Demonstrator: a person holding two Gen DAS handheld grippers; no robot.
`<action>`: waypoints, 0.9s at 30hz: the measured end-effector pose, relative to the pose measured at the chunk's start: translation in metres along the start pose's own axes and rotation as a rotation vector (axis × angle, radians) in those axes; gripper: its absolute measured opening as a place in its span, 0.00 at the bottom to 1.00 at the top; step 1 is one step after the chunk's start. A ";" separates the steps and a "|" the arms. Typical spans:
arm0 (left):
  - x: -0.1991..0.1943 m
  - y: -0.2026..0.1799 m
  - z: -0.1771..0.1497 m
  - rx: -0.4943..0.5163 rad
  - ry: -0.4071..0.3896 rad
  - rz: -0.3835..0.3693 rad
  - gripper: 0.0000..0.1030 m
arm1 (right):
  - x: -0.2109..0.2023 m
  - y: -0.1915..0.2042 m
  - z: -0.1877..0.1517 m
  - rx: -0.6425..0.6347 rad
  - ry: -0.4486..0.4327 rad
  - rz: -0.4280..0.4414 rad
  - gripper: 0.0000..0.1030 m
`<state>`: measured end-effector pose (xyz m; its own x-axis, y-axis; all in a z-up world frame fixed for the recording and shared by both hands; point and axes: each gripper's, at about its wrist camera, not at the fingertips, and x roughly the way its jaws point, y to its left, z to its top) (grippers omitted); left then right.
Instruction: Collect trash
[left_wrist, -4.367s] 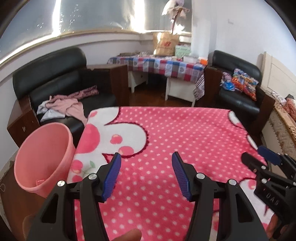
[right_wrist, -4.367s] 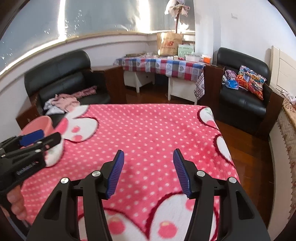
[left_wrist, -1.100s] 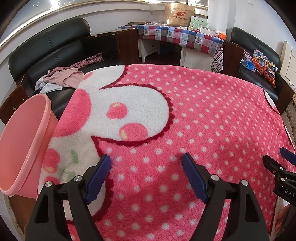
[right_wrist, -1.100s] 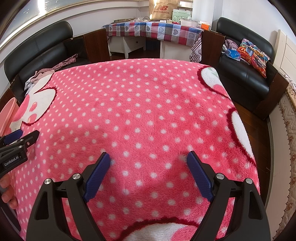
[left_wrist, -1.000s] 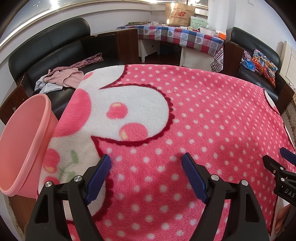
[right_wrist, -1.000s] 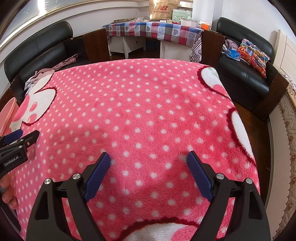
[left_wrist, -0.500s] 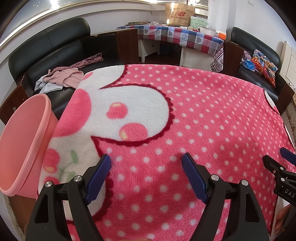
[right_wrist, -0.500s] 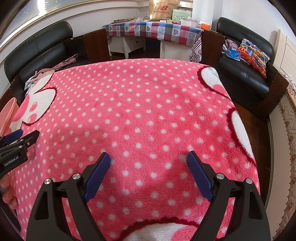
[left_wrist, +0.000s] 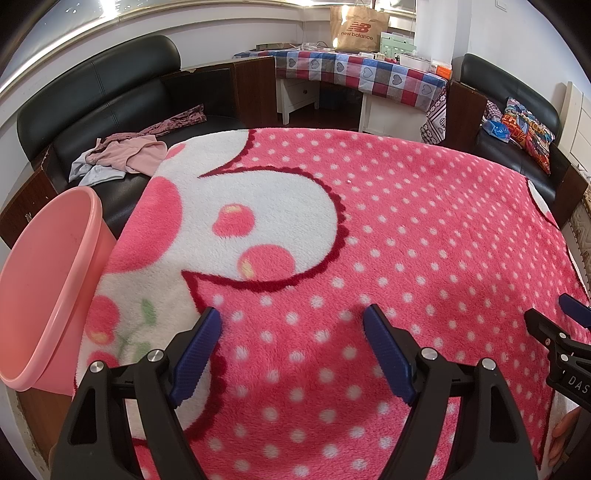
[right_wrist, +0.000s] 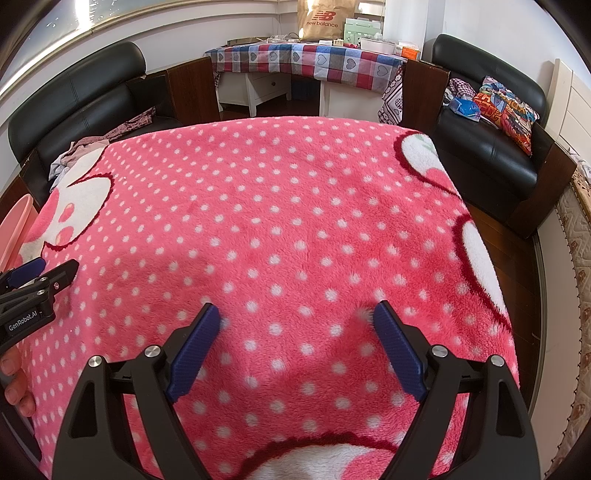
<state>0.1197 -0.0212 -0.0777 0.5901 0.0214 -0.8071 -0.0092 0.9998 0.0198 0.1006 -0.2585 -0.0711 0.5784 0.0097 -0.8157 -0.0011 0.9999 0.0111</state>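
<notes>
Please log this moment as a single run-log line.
left claw: open, empty | right claw: open, empty | both over pink blanket | pink bin: left edge | trash: none visible

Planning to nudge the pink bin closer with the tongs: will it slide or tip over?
The pink bin looks like thin plastic with nothing visible inside, so probably light. It already leans beside the blanket, so a high push likely tips it. Its smooth rim may slip from the open left tongs.

A home living room: black leather armchairs (right_wrist: 491, 122) (clothes strewn), checked-cloth table (right_wrist: 306, 55).
</notes>
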 end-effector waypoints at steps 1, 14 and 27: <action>0.000 0.000 0.000 0.000 0.000 0.000 0.76 | 0.000 0.000 0.000 0.000 0.000 0.000 0.83; -0.052 -0.015 0.001 0.059 -0.134 0.051 0.74 | -0.055 0.035 0.006 -0.065 -0.217 -0.040 0.83; -0.054 -0.016 -0.003 0.012 -0.093 -0.009 0.74 | -0.059 0.027 0.007 -0.046 -0.217 -0.032 0.83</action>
<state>0.0861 -0.0384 -0.0362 0.6625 0.0111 -0.7489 0.0060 0.9998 0.0201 0.0723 -0.2316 -0.0190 0.7408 -0.0181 -0.6715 -0.0142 0.9990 -0.0426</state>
